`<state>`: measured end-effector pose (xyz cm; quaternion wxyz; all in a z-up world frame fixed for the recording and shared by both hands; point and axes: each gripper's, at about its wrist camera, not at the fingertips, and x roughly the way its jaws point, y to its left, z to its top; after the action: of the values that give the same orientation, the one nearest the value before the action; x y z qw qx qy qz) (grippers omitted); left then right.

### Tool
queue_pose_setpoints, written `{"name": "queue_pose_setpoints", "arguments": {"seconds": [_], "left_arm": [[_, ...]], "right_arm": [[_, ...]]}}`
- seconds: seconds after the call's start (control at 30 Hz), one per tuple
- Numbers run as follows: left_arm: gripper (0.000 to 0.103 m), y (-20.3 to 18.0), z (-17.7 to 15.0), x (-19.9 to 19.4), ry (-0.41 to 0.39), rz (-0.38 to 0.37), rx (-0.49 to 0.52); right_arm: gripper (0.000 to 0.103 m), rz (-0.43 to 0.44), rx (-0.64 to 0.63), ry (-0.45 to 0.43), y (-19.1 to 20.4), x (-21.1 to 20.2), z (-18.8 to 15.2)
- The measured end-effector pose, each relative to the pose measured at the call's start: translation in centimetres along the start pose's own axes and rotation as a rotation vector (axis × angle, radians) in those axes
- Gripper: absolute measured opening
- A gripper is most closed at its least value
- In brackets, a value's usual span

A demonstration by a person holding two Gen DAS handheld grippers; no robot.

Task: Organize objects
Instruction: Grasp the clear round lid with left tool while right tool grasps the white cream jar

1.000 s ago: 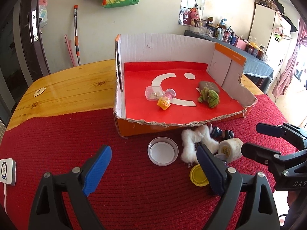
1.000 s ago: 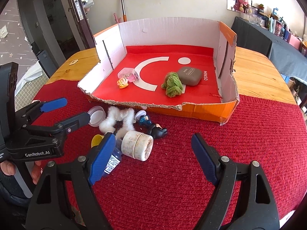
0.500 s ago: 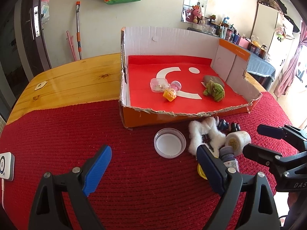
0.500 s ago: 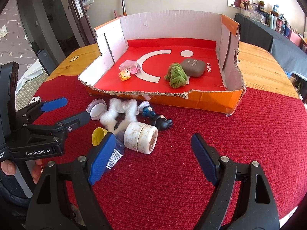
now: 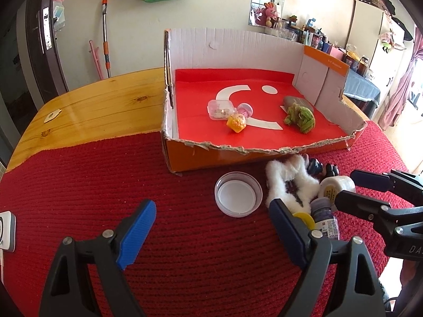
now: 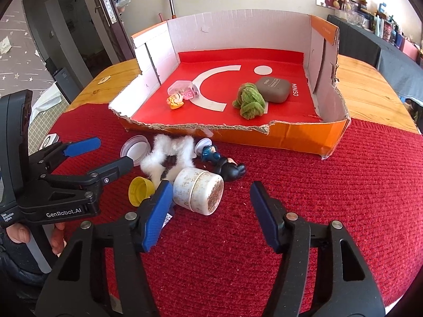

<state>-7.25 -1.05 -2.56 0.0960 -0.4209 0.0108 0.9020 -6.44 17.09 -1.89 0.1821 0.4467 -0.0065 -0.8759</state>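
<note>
Right gripper (image 6: 208, 211) over red mat (image 6: 330, 185), jaws just been closing, nothing between pads, white jar (image 6: 198, 190) lying on side just beside its left pad. Left gripper (image 5: 211, 229) spread wide, empty, above mat near front edge.

Clutter at box's front wall: white fluffy piece (image 6: 166, 158), clear lid (image 5: 238, 194), yellow cap (image 6: 140, 190) partly behind pad, small bottle (image 5: 325, 216) half hidden by left gripper's pad, dark figurine (image 6: 222, 163) hard to make out.

Cardboard box (image 6: 290, 137) holds green knit toy (image 6: 248, 100), grey case (image 6: 272, 88), clear small box (image 5: 220, 108), orange trinket (image 5: 236, 122).
</note>
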Motion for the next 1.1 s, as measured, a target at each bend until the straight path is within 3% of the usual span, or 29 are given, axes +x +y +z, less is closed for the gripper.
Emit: {"name": "queue_pose_setpoints", "arguments": {"seconds": [0.7,0.87,1.0,1.1], "left_arm": [[0.073,-0.6,0.5,1.7,0.025,0.004,0.022],[0.061,-0.9,0.7,1.8,0.024,-0.004,0.026],[0.042,-0.9,0.7,1.6,0.022,-0.024,0.024],[0.043,-1.0,0.7,1.5,0.023,-0.031,0.02]], "right_arm": [[0.04,0.032,0.026,0.027,-0.7,1.5,0.0],[0.039,0.034,0.026,0.03,-0.8,1.6,-0.1],[0.039,0.028,0.029,0.03,-1.1,1.4,-0.1],[0.038,0.03,0.031,0.029,-1.2,1.3,-0.2]]}}
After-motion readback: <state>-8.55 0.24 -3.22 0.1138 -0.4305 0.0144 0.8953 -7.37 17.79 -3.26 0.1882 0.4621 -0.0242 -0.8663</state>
